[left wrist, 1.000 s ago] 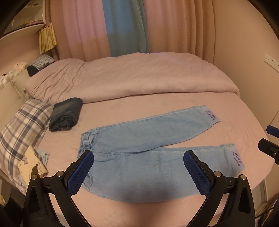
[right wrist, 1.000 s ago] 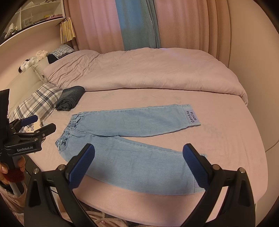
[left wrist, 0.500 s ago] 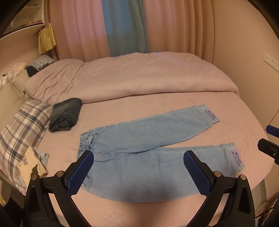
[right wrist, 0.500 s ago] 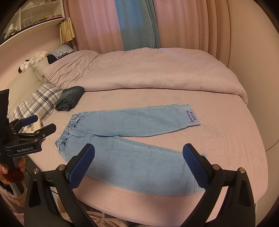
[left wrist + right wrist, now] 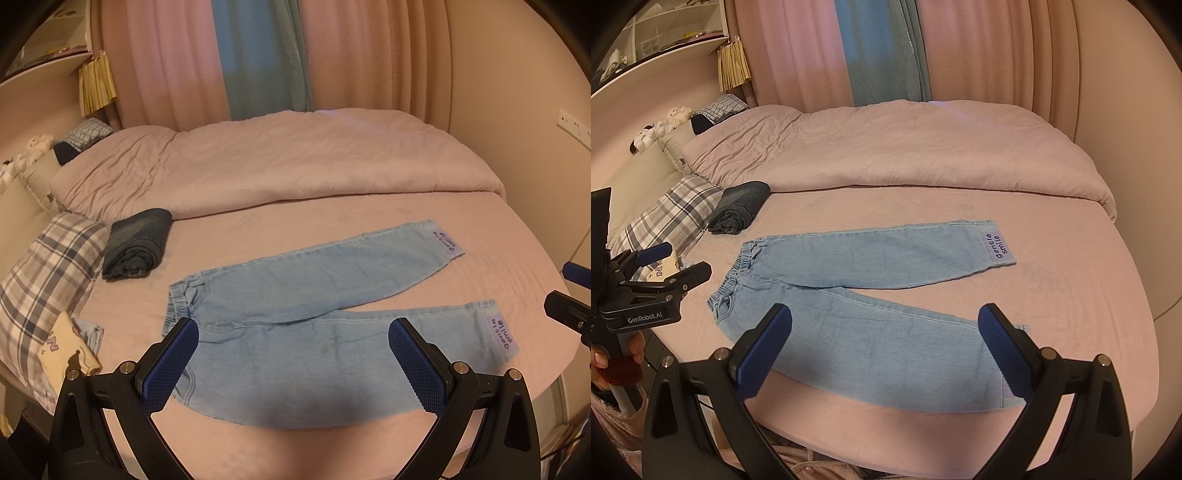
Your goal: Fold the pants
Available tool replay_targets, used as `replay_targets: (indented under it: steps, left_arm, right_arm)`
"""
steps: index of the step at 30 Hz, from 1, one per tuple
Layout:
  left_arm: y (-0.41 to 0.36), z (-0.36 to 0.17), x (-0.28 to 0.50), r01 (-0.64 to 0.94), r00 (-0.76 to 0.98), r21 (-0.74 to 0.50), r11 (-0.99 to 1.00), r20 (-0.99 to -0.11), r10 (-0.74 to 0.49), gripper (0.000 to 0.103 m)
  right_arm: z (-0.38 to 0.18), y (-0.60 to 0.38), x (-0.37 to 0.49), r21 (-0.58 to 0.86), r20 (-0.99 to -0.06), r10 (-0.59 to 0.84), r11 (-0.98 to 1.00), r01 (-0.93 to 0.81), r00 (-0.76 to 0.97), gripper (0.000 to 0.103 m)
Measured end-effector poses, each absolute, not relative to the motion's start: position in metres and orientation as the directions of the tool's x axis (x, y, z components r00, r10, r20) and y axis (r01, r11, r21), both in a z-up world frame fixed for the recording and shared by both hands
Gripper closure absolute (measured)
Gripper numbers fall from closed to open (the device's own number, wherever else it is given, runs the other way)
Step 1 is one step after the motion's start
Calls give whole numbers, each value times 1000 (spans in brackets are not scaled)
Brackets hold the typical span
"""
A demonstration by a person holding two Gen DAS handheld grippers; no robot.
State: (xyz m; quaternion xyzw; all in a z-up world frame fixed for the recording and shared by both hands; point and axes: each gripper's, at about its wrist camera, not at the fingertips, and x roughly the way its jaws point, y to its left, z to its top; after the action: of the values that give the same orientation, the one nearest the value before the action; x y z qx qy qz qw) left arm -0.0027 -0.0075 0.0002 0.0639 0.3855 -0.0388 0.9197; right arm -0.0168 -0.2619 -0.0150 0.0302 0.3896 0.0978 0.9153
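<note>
Covering most of both views, a pink bed (image 5: 369,221) is shown, and light blue pants (image 5: 314,325) are laid flat on it near its front edge. Their long axis runs side to side: the waistband (image 5: 738,273) points left, and the 2 legs fan out to the right of it. A folded dark garment (image 5: 136,243) is seen just beyond the waistband. The left gripper (image 5: 293,363) is held nearer the waistband, the right gripper (image 5: 884,349) nearer the cuffs. Both sets of jaws are spread wide, holding nothing, above the pants' near edge.
</note>
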Motion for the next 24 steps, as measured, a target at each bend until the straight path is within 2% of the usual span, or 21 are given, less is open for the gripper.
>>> replay_targets:
  steps: [24]
  left_arm:
    - [-10,-5,2,142,689,71,987,-723,-47,0]
  right_arm:
    - [-21,-263,-15,132,-711,203,979,-156,673,1]
